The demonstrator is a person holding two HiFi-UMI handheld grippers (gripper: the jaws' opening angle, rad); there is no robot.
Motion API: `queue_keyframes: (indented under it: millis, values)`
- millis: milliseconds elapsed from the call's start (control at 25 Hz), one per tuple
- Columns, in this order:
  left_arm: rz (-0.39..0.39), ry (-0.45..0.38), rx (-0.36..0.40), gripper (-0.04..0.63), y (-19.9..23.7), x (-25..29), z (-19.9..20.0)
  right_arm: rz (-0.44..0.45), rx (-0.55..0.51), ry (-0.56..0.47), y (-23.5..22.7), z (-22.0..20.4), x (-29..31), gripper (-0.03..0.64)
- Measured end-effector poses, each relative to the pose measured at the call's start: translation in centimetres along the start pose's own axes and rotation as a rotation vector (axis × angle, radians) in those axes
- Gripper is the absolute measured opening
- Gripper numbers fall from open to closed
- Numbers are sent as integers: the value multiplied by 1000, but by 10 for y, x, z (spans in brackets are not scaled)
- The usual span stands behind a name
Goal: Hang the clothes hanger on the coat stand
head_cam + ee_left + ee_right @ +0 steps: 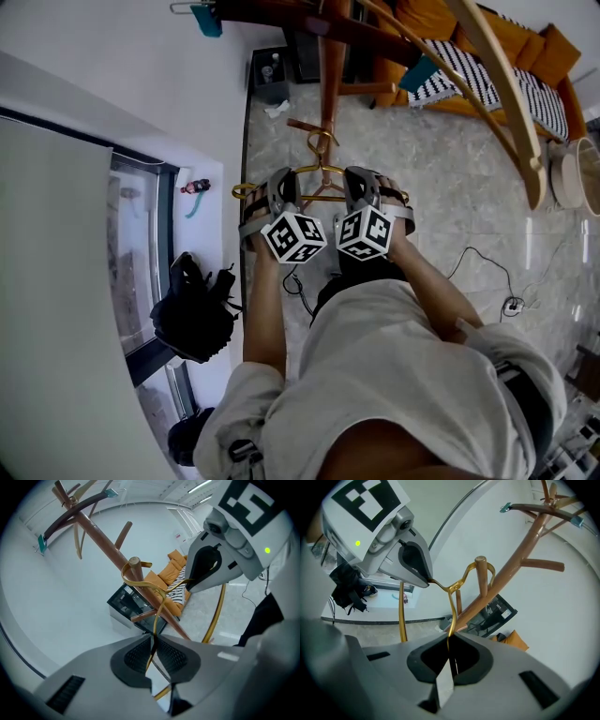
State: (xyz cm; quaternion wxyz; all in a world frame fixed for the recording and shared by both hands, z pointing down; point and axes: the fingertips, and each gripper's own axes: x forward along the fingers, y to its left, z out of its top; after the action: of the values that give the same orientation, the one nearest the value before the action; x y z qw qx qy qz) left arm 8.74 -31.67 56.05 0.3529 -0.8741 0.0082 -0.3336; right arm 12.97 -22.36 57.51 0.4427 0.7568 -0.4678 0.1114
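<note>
Left tool (152, 641) and right tool (451, 641) each pinch the wire of the gold clothes hanger (218, 607), its hook around an upturned peg (134, 563) of the wooden coat stand (103, 545)

In the head view the left gripper (284, 183) and right gripper (361, 183) cover most of the hanger (322, 143); only its hook and bits of gold wire show. The stand (330, 66) is cut off by the top edge, and in the 2 gripper views its foot lies behind the gripper bodies. A red item (195, 187) by the window (141, 253) is too small to tell.
</note>
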Motion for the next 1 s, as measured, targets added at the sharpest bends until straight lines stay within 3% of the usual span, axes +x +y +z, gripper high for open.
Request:
queue_keyframes:
  millis: [1000]
  values:
    - [-38,4,25,43,2,33,4,8,27,33,-9,-13,29,5]
